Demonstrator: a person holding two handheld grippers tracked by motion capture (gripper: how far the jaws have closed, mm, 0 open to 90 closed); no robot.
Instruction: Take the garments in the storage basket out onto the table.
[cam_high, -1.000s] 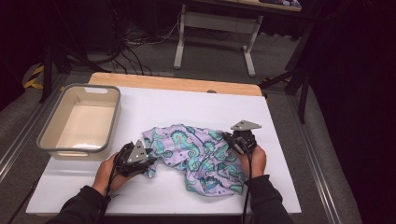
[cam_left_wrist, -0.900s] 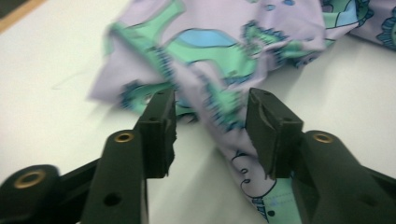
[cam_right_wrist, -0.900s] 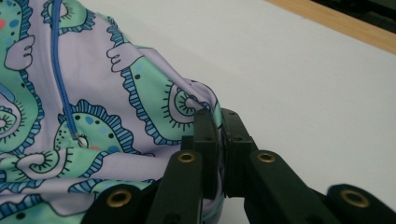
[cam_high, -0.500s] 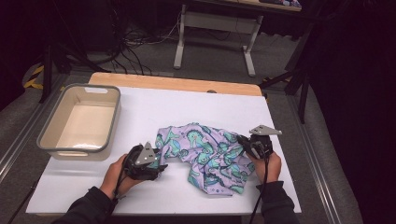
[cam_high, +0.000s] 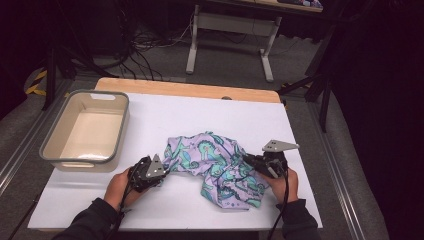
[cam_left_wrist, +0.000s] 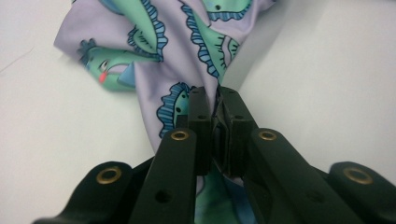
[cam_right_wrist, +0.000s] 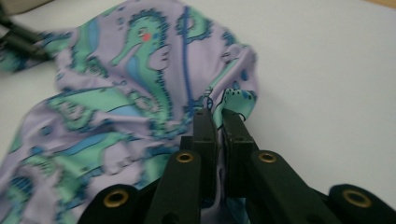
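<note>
Cloth (cam_high: 215, 167) pinched by both hand-held grippers, L (cam_left_wrist: 217, 109) & R (cam_right_wrist: 219, 122).

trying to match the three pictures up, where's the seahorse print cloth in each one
High view: seahorse print cloth crumpled at the table's near centre, between both grippers.
Left gripper view: top centre, pinched by the left gripper.
Right gripper view: left and centre, pinched by the right gripper.
Shared landmark: white table.

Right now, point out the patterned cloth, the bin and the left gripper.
patterned cloth (cam_high: 215, 162): high view, middle of the crumpled fabric.
bin (cam_high: 52, 145): high view, left rim.
left gripper (cam_left_wrist: 217, 100): left gripper view, tips of the jaws pinching the cloth.
</note>
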